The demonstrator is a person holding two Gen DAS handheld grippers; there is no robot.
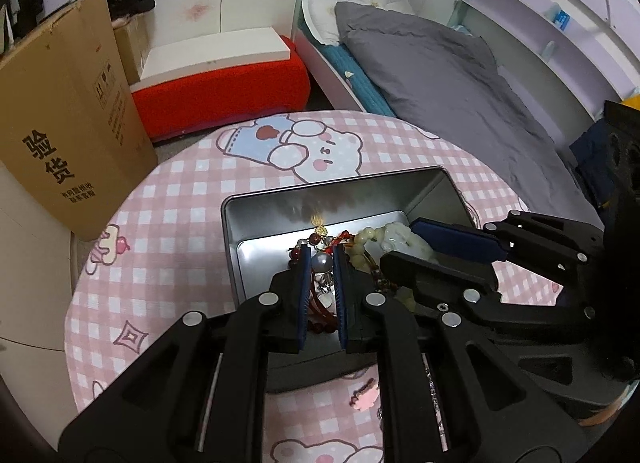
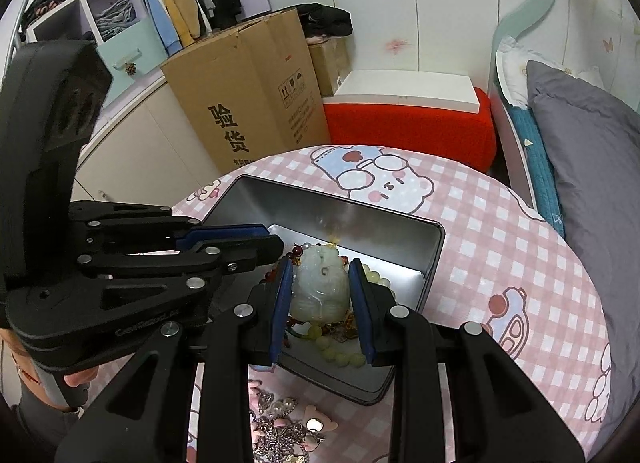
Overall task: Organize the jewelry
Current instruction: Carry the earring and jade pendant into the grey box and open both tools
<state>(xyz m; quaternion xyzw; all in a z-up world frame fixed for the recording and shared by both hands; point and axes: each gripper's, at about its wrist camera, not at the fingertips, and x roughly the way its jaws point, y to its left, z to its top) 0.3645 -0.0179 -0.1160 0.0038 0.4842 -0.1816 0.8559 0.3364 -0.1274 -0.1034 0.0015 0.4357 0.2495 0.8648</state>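
Observation:
An open silver tin (image 1: 280,207) stands on the round table with bead bracelets and red cords heaped inside. My left gripper (image 1: 322,259) reaches into the tin, its blue pads shut on a pearl piece (image 1: 323,262) with silver bits hanging under it. In the right wrist view my right gripper (image 2: 321,267) is shut on a pale carved jade pendant (image 2: 320,287), held just over the tin (image 2: 304,203). The left gripper (image 2: 274,237) lies close beside it on the left. From the left wrist view the right gripper (image 1: 400,241) and the jade pendant (image 1: 396,239) show at the tin's right end.
A pile of loose chains and pink charms (image 2: 280,423) lies on the pink checked cloth (image 2: 500,247) in front of the tin. Beyond the table edge stand a cardboard box (image 2: 248,103), a red stool (image 2: 408,119) and a bed with grey bedding (image 1: 440,75).

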